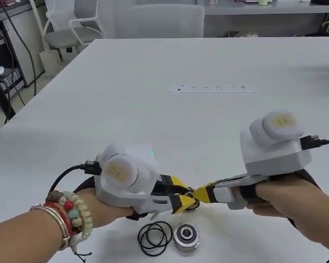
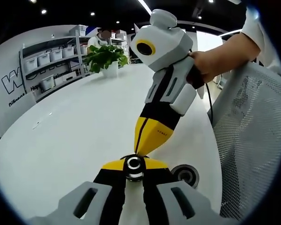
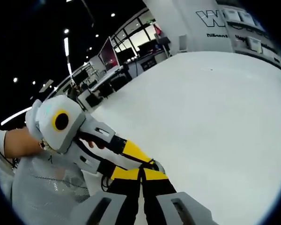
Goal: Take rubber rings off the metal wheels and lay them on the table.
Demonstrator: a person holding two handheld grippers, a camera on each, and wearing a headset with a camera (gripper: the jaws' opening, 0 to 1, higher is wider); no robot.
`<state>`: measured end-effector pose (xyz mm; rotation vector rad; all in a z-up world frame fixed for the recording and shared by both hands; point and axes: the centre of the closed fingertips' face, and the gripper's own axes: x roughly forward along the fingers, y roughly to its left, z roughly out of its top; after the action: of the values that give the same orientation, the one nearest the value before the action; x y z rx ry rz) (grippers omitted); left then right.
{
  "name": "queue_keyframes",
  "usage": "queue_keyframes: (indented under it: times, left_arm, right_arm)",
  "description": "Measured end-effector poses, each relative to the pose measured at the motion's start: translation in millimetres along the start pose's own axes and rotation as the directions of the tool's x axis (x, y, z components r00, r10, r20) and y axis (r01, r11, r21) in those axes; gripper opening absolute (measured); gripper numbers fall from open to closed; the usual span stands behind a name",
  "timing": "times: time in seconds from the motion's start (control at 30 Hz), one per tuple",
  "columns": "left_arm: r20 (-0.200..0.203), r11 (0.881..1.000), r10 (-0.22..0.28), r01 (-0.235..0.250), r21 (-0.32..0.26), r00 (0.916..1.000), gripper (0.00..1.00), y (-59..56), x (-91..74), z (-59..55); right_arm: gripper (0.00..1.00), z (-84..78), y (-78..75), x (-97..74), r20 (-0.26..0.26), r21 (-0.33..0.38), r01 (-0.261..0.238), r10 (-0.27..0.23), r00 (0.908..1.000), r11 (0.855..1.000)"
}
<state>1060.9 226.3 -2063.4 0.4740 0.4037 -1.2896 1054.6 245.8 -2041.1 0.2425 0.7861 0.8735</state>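
Head view: both grippers sit low over the white table, their tips meeting near its front edge. Left gripper, held in a hand with beaded bracelets at the wrist, has its yellow jaws clamped on a small metal wheel. Left gripper view confirms this: the wheel is pinched between the two tips, bore facing the camera. Right gripper comes in from the opposite side, jaws drawn together to a point that touches the wheel's rim. Whether a ring is nipped between them, cannot tell. On the table just below the tips lies a loose pile of black rubber rings. Just beside them a second metal wheel lies flat. Power strip sits further back, well apart.
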Motion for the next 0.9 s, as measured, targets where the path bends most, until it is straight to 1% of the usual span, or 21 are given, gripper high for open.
queue_keyframes:
  times: [0.03,0.07,0.1,0.13,0.17,0.2,0.37,0.43,0.5,0.57,0.67,0.7,0.8,0.87,0.9]
  left_arm:
    - [0.001,1.0,0.001,-0.001,-0.001,1.0,0.08,0.1,0.1,-0.1]
    - [0.003,1.0,0.002,-0.002,-0.002,1.0,0.08,0.2,0.2,0.0]
    - [0.004,1.0,0.002,-0.002,-0.004,1.0,0.08,0.2,0.3,0.1]
    - [0.005,1.0,0.001,-0.001,-0.005,1.0,0.08,0.1,0.5,-0.1]
    - [0.005,1.0,0.001,-0.001,-0.004,1.0,0.08,0.1,0.6,-0.1]
    - [0.006,1.0,0.002,-0.002,-0.006,1.0,0.08,-0.1,0.5,0.2]
    - [0.006,1.0,0.005,-0.005,-0.022,1.0,0.08,-0.2,0.5,0.4]
    - [-0.011,0.999,0.007,-0.008,-0.034,0.9999,0.08,0.0,1.2,1.4]
    - [-0.034,1.0,-0.001,0.0,-0.027,0.9994,0.08,0.0,1.8,1.7]
    - [-0.047,1.0,-0.005,0.005,-0.009,0.9989,0.09,-0.2,1.8,2.2]
    - [-0.06,0.999,-0.017,0.019,0.036,0.998,0.09,-1.9,0.2,2.2]
    - [-0.065,0.999,-0.036,0.038,0.037,0.9973,0.12,-4.5,-0.8,2.1]
    - [-0.063,0.998,-0.056,0.058,0.032,0.9964,0.2,-6.6,-3.4,5.1]
    - [-0.079,0.997,-0.073,0.076,0.029,0.9942,0.23,-8.4,-5.4,4.5]
    - [-0.085,0.996,-0.075,0.079,0.044,0.9935,0.25,-8.1,-6.7,4.3]
  right_arm:
    - [0.0,-6.8,-11.7,-3.5,-0.055,-0.021,0.078,-0.079,0.9953,0.997]
    - [0.0,-3.5,-15.2,-3.5,-0.041,-0.151,0.1,-0.108,0.9933,0.983]
    - [0.0,-5.4,-11.3,-1.0,-0.045,-0.146,0.098,-0.105,0.9934,0.984]
    - [0.0,-6.4,-8.8,-0.2,-0.047,-0.115,0.082,-0.088,0.995,0.99]
    - [0.0,-6.9,-9.1,0.7,-0.047,-0.109,0.08,-0.085,0.9952,0.991]
    - [0.0,-7.8,-12.0,-0.1,-0.049,-0.096,0.084,-0.089,0.9948,0.992]
    - [0.0,-11.6,-18.5,-3.4,-0.051,-0.076,0.101,-0.105,0.9931,0.992]
    - [0.0,-13.1,-20.3,-3.4,-0.055,-0.075,0.111,-0.115,0.9918,0.991]
    - [0.0,-14.1,-20.9,-3.2,-0.056,-0.074,0.113,-0.117,0.9916,0.991]
    - [0.0,-14.8,-20.3,-3.6,-0.055,-0.07,0.11,-0.114,0.992,0.991]
    - [0.0,-16.0,-21.2,-3.1,-0.058,-0.07,0.112,-0.116,0.9916,0.991]
    - [0.0,-15.8,-21.8,-2.9,-0.058,-0.069,0.112,-0.116,0.9916,0.991]
    - [0.0,-14.4,-22.9,-4.7,-0.05,-0.06,0.115,-0.118,0.9917,0.992]
    - [0.0,-13.1,-23.9,-6.0,-0.043,-0.055,0.118,-0.12,0.9918,0.991]
    - [0.0,-12.2,-24.2,-6.3,-0.041,-0.053,0.119,-0.121,0.9918,0.991]
